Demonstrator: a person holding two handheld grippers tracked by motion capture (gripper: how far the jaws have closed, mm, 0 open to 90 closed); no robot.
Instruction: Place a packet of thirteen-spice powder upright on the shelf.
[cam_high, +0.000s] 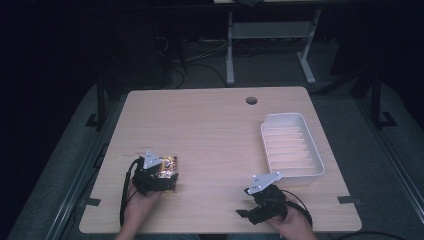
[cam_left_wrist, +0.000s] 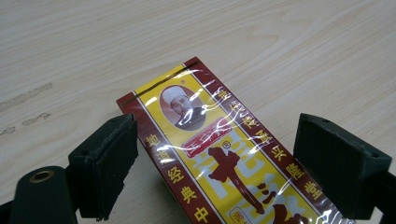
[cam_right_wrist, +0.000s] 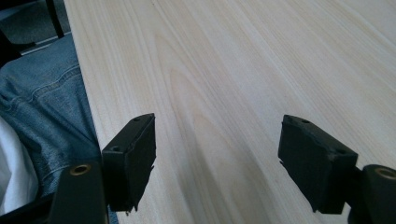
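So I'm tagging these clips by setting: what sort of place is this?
Probably a lab or office workroom: a pale wooden desk with a cable hole, cables on the grey floor, and another desk's white legs behind.

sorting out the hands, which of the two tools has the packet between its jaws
The left tool: the red and yellow packet lies between its open jaws, unpressed. The right tool has bare table between its jaws.
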